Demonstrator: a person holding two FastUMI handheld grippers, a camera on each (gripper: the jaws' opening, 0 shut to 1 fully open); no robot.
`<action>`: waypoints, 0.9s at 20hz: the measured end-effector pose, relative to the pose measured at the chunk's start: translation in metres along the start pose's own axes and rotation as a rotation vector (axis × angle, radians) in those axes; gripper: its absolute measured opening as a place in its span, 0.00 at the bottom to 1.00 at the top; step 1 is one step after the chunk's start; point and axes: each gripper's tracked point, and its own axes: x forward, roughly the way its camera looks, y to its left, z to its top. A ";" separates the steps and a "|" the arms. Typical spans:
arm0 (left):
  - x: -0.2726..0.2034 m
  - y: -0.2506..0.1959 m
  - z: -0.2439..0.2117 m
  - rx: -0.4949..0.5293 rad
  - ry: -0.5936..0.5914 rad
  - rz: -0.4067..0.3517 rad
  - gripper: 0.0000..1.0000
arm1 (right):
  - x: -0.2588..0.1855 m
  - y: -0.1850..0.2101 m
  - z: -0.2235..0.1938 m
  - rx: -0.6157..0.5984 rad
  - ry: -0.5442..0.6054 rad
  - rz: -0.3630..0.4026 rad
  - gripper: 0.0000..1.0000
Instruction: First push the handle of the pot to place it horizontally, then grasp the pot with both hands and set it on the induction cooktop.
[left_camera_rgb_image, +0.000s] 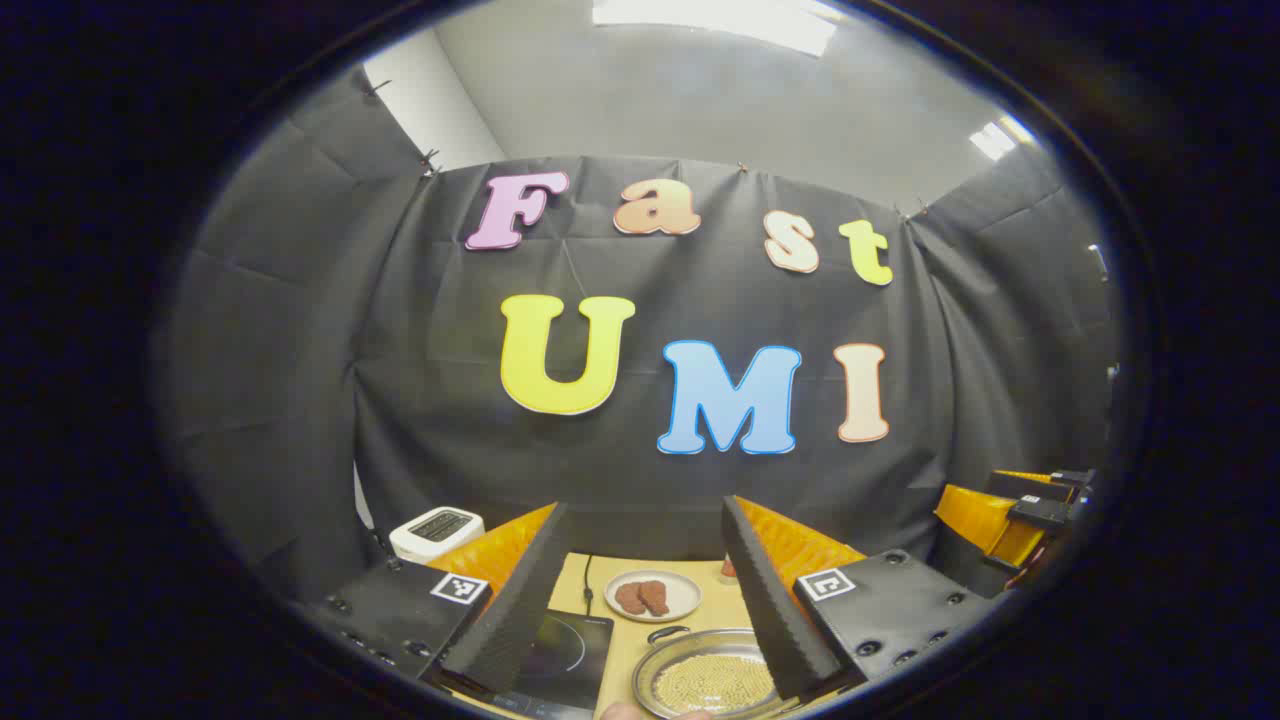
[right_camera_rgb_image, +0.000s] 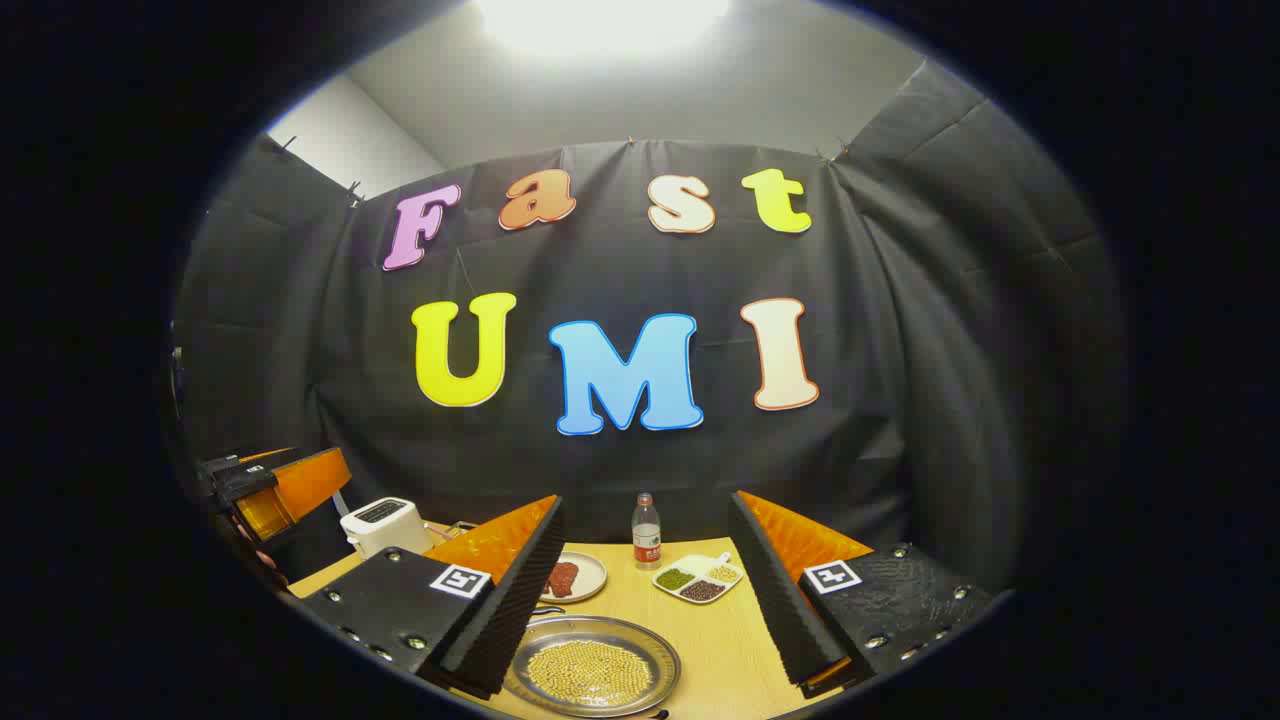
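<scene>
Looking along my left gripper, I see its two ribbed wedge-shaped fingers standing wide apart with nothing between them, raised above the wooden table. At 6 o'clock in the left gripper view lies the pot, a round shallow metal pan with a shiny rim, full of small yellow grains; one thin dark loop handle shows on its far rim. Just beside it, toward 7 o'clock, is the induction cooktop, a flat black glossy slab with a thin ring drawn on it. The pot is on the table, not on the cooktop. Behind, near 6 o'clock, stands a round pale plate with reddish-brown pieces, and a white toaster is at 8 o'clock.

My right gripper is also spread open and holds nothing. In the right gripper view the pot is at 6 o'clock, a clear bottle with a red cap stands behind it, and a white divided dish with green, dark and pale grains is slightly to the right.
</scene>
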 end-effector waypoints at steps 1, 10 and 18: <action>0.002 -0.003 0.002 0.000 0.002 0.006 0.97 | 0.003 -0.002 0.001 0.004 -0.003 0.008 0.98; 0.008 -0.009 0.004 0.018 -0.015 -0.018 0.95 | 0.013 0.000 0.008 0.018 -0.020 0.001 0.98; 0.014 0.005 0.003 0.006 -0.029 -0.029 0.95 | 0.012 0.004 0.004 0.012 -0.009 -0.024 0.98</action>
